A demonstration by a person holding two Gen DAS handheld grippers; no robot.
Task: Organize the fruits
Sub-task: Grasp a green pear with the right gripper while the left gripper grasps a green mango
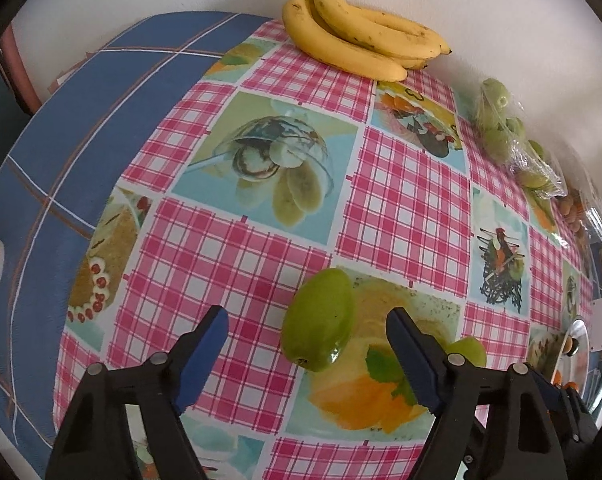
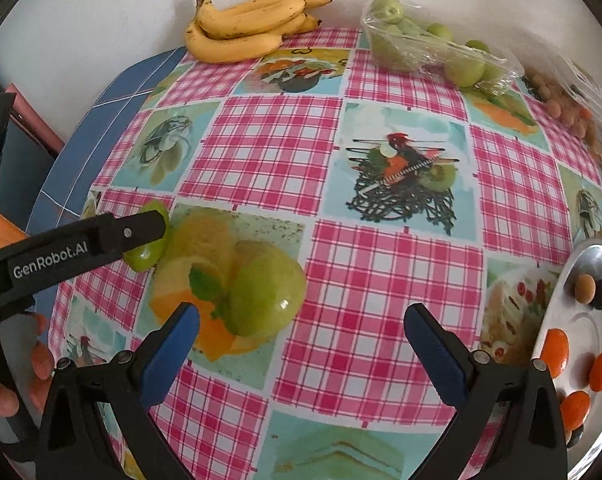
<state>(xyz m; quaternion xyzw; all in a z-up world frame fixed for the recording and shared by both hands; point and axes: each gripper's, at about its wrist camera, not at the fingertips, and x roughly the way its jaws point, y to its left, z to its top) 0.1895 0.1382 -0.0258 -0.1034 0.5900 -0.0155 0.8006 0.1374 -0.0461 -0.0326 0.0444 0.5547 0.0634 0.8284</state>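
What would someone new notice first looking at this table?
Probably the loud pink checked tablecloth, then the bananas lying at its far edge by the wall. Nearer, two loose green fruits sit close together, one between the left gripper's open jaws.

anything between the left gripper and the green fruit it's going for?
Nothing visible. The green fruit lies on bare checked tablecloth, already partly between the open fingers of the left gripper, no pad touching it. A second green fruit sits apart, beyond the right-side finger, not in the path.
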